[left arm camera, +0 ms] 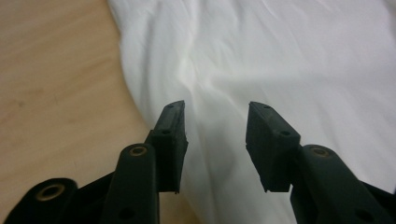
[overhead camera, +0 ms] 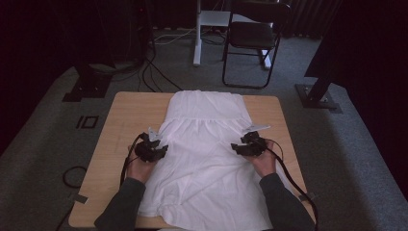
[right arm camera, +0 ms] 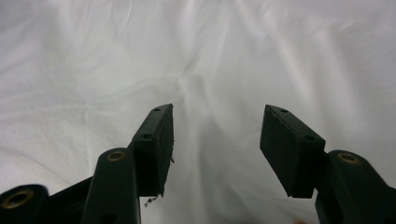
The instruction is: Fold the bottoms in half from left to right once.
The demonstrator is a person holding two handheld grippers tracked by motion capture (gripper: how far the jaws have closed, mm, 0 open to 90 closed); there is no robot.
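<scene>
A white garment (overhead camera: 204, 149) lies spread flat on the wooden table (overhead camera: 125, 115), its gathered upper part toward the far edge. My left gripper (overhead camera: 159, 147) sits at the garment's left edge, open, with nothing between its jaws. In the left gripper view the open left gripper (left arm camera: 215, 106) hovers just over the white garment (left arm camera: 280, 60) near its border with the bare table (left arm camera: 56, 84). My right gripper (overhead camera: 236, 147) rests over the garment's right side, open. In the right gripper view the right gripper (right arm camera: 218, 108) is spread wide above the wrinkled garment (right arm camera: 201, 56).
A black folding chair (overhead camera: 255, 38) and a white stand (overhead camera: 198, 33) are on the grey carpet beyond the table. Dark stands (overhead camera: 89, 82) flank the table at left and right (overhead camera: 320, 91). Cables run across the floor (overhead camera: 149, 72).
</scene>
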